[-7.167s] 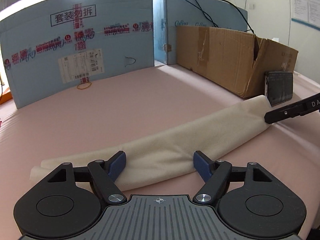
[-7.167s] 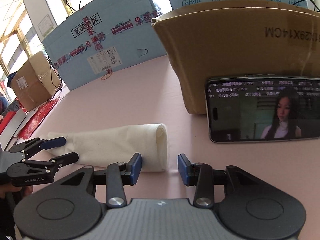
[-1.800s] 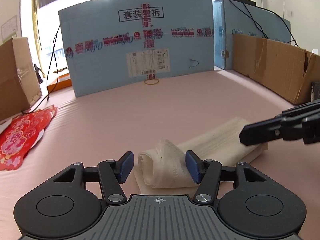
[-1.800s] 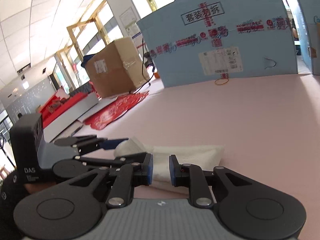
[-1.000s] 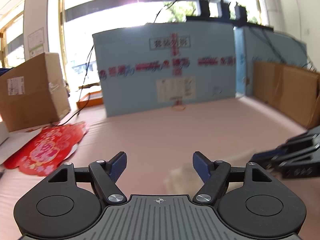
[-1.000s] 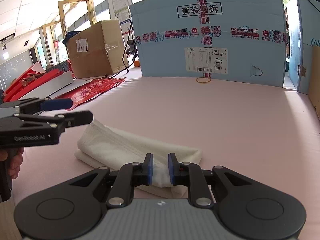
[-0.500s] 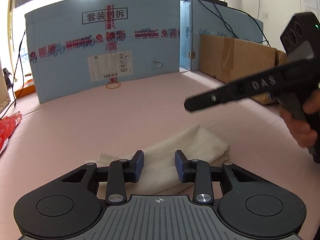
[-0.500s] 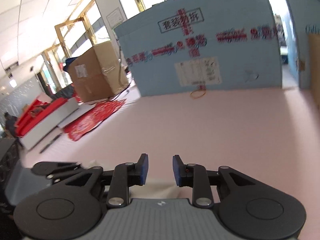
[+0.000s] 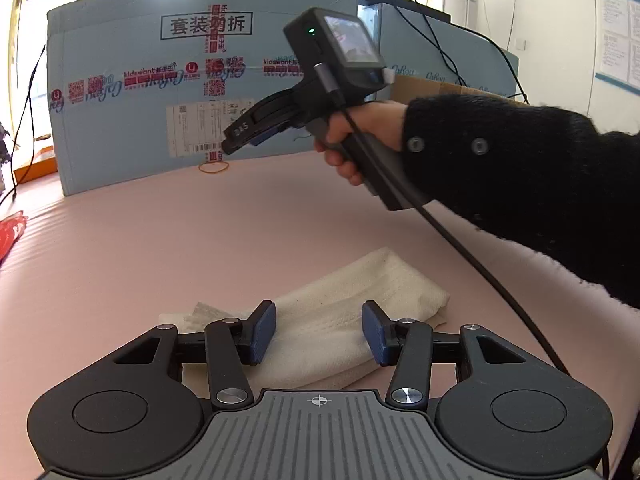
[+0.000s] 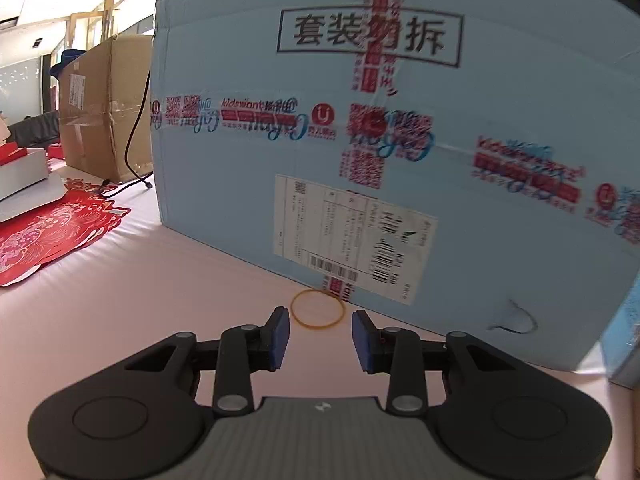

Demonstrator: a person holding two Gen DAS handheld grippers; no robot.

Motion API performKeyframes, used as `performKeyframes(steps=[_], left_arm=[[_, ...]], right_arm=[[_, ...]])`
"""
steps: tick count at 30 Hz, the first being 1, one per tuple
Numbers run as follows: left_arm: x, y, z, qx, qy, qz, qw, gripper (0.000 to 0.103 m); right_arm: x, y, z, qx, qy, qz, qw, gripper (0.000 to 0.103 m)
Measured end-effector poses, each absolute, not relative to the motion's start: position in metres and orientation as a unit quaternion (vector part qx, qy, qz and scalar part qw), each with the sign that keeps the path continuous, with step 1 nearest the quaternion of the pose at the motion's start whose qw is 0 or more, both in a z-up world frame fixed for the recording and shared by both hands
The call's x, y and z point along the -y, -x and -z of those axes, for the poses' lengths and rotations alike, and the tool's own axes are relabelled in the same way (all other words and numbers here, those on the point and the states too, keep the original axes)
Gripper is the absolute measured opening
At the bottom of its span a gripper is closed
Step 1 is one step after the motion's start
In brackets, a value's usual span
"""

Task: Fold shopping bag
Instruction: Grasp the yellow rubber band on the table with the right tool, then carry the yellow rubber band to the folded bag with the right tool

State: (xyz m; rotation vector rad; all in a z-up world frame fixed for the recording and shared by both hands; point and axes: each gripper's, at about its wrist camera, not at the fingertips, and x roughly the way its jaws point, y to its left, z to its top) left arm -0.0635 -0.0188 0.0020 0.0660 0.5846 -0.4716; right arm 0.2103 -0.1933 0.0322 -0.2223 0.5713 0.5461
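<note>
Cream shopping bag [image 9: 332, 316] lies folded into a compact bundle on the pink surface [image 9: 168, 240], low in the left wrist frame.

The fold looks finished. The left gripper [image 9: 319, 334] hangs half-open above it, holding nothing; the right gripper [image 10: 320, 340], half-open and empty, points at a rubber band [image 10: 317, 307].

Black tool [image 9: 319, 333] with blue pads [image 9: 264, 332] and silver screws – fuzzy black buttoned sleeve [image 9: 520, 168]
</note>
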Motion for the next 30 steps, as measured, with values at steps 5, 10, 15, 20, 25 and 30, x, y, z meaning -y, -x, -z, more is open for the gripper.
performKeyframes(steps=[5,10,15,20,25,30], left_arm=[[0.017,0.064,-0.003,-0.285,-0.026,0.242,0.927,0.057],[0.014,0.064,-0.004,-0.286,-0.015,0.248,0.926,0.059],[0.014,0.064,-0.002,-0.286,-0.016,0.250,0.925,0.060],[0.014,0.066,-0.002,-0.286,-0.021,0.249,0.925,0.061],[0.016,0.065,-0.002,-0.285,-0.026,0.247,0.926,0.061],[0.018,0.065,-0.002,-0.286,-0.031,0.246,0.926,0.062]], right_arm=[[0.168,-0.248,-0.016,-0.316,0.114,-0.300,0.893,0.043],[0.171,-0.261,-0.016,-0.334,0.099,-0.293,0.890,0.022],[0.186,-0.261,-0.021,-0.344,0.076,-0.287,0.891,0.002],[0.236,-0.217,-0.045,-0.316,-0.061,-0.325,0.889,0.001],[0.275,-0.174,-0.066,-0.301,-0.166,-0.356,0.869,0.001],[0.317,-0.097,-0.062,-0.301,-0.233,-0.365,0.849,0.001]])
